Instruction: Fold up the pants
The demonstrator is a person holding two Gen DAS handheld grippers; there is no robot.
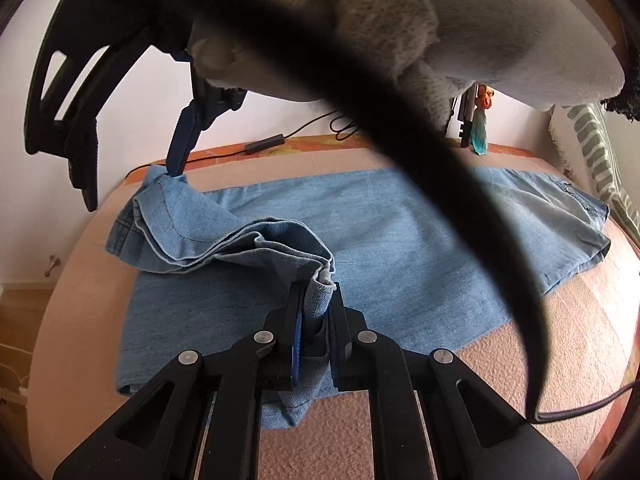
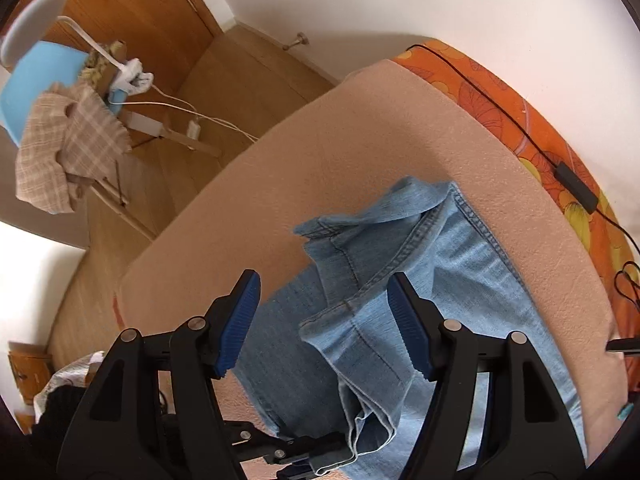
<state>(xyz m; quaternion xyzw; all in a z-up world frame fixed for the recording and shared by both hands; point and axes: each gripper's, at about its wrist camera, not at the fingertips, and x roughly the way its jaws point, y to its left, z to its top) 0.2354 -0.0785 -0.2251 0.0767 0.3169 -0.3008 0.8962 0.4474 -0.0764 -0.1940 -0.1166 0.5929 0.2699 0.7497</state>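
Light blue denim pants (image 1: 380, 220) lie flat across a peach blanket (image 1: 520, 360). One end is folded back over itself in bunched layers. My left gripper (image 1: 316, 292) is shut on a thick fold of that hem and shows again at the bottom of the right wrist view (image 2: 304, 456). My right gripper (image 2: 323, 280) hangs open above the other hem corner (image 2: 360, 216), its blue pads wide apart and the cloth lying loose below them. From the left wrist view, one of its blue fingertips (image 1: 178, 160) touches the far corner of the folded denim.
A person's grey sleeve (image 1: 480, 32) and a dark blurred strap (image 1: 400, 128) cross the left wrist view. A black cable and adapter (image 2: 576, 184) lie on the orange flowered sheet (image 2: 500, 92). A striped pillow (image 1: 592, 148) sits at the right. A blue chair with checked cloth (image 2: 68, 148) stands on the wooden floor.
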